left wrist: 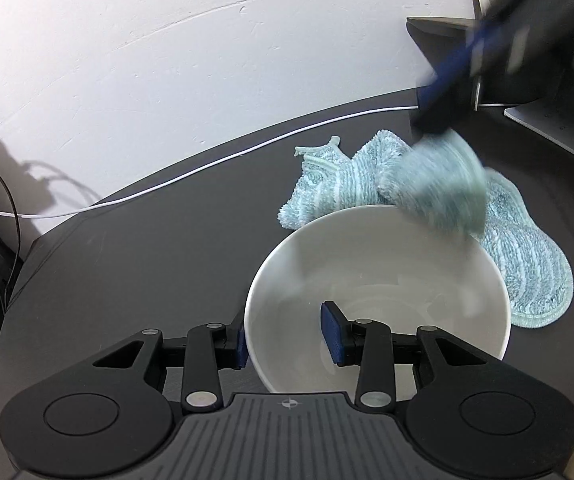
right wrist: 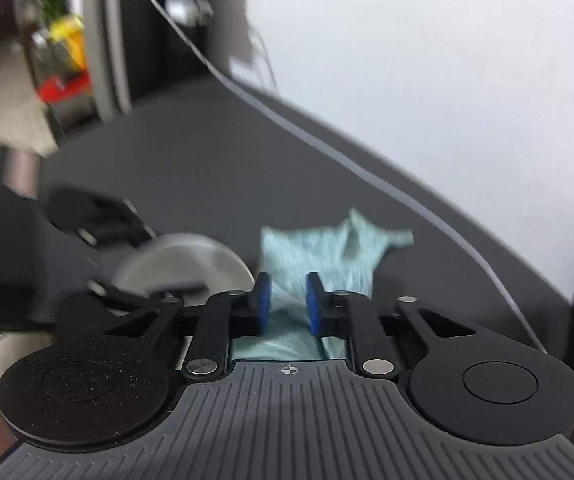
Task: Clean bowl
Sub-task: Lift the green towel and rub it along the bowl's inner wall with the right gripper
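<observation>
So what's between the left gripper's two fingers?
The bowl's near wall: in the left wrist view one finger sits outside the rim and the other inside. The jaws straddle the wall; contact is unclear. The right gripper holds the cloth.

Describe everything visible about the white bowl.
The white bowl is round, deep and glossy, likely ceramic, and looks empty inside. It sits upright on the dark table. The left claw straddles its near rim, one finger inside, one outside. The blue-green cloth, pinched by the right claw, meets its far rim.
</observation>
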`<state>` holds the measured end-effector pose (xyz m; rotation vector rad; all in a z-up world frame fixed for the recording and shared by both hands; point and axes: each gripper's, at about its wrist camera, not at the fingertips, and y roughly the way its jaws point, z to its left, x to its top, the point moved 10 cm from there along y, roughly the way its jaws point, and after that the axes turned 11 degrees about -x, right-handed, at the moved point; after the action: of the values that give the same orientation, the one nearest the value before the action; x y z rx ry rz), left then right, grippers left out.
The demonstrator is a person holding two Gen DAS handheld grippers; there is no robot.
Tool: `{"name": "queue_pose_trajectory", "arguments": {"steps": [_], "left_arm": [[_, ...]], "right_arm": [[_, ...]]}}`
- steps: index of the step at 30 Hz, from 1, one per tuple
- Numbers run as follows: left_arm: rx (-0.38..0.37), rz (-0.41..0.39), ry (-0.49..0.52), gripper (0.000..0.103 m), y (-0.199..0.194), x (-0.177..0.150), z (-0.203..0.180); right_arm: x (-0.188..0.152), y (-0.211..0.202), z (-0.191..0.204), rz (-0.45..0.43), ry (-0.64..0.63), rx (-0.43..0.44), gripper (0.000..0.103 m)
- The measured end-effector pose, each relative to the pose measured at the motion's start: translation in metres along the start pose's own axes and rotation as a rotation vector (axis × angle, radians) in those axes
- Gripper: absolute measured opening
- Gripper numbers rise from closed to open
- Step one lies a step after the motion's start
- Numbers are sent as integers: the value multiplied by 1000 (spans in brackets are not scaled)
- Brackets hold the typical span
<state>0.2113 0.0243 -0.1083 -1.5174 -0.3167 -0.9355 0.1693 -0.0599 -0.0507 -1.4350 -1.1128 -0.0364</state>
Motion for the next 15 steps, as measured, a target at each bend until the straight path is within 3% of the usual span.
{"name": "queue_pose_trajectory", "arguments": {"steps": [2, 7, 8, 9, 10, 13, 15], "left_arm": [[-1, -1, -1, 37, 3, 1, 7], [-2, 1, 2, 37, 1, 1, 5], [-2, -1, 1, 37, 1, 0, 5], [-2, -2, -1, 37, 0, 0, 6], [-2, -2, -1, 37, 0, 0, 6], [0, 0, -1, 37, 1, 1, 6], [1, 2, -1, 37, 2, 1, 6]], "right_arm": [[-11, 9, 0, 29, 65, 48, 19], [-15, 3, -2, 12, 102, 74, 19], [-14, 0, -3, 7, 109, 83, 28], [-11, -2, -3, -4, 120, 99, 45], [-9, -5, -1, -17, 126, 121, 48], [-3, -4, 13, -26, 68, 122, 44], [-8, 7, 23, 5, -23, 28, 24]]}}
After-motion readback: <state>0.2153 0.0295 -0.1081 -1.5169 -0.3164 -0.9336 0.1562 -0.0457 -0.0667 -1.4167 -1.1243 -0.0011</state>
